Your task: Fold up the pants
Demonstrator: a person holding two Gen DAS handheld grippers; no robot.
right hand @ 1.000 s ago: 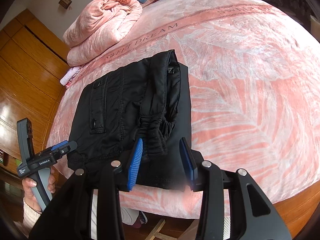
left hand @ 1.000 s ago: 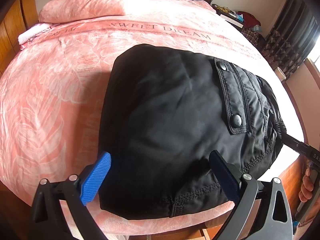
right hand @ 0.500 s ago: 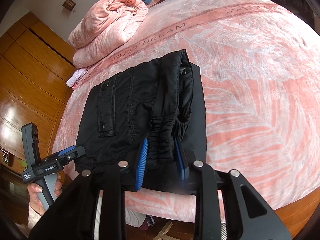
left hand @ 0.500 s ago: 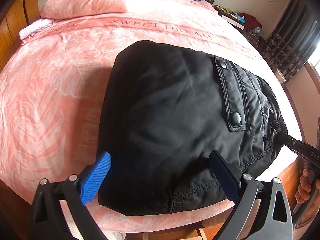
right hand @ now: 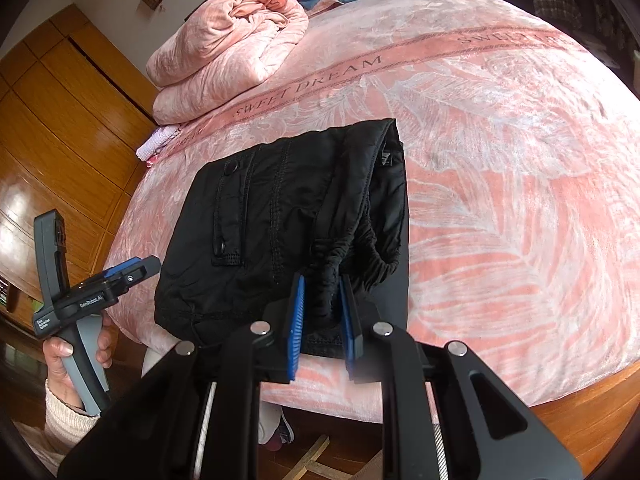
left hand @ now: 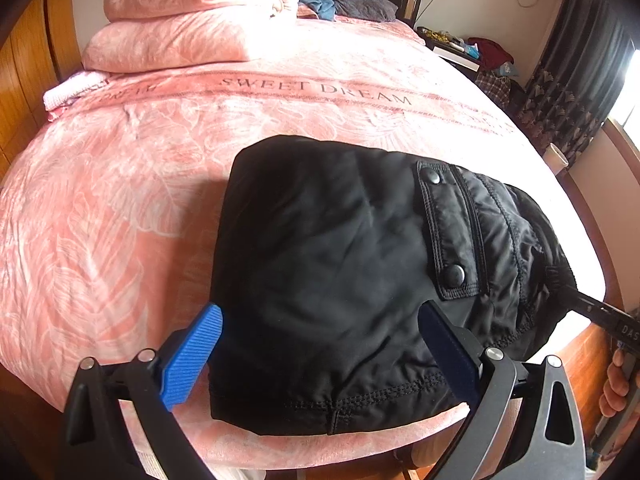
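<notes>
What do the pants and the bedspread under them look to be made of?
Pants: likely a thin woven synthetic such as nylon, black with a faint sheen and crisp creases, metal-looking snaps on the pocket flap.
Bedspread: seemingly plush fleece or velvet, matte pink, with a soft nap that blurs its white leaf print.

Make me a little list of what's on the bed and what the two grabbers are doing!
bed cover: pink blanket printed SWEET DREAM
pants: black pants folded near the bed's edge
right gripper: jaws have just been closing, pinching the elastic waistband
left gripper: jaws wide open at the pants' near edge, holding nothing
pocket: flap with two snaps on top
far end: folded pink quilt
</notes>
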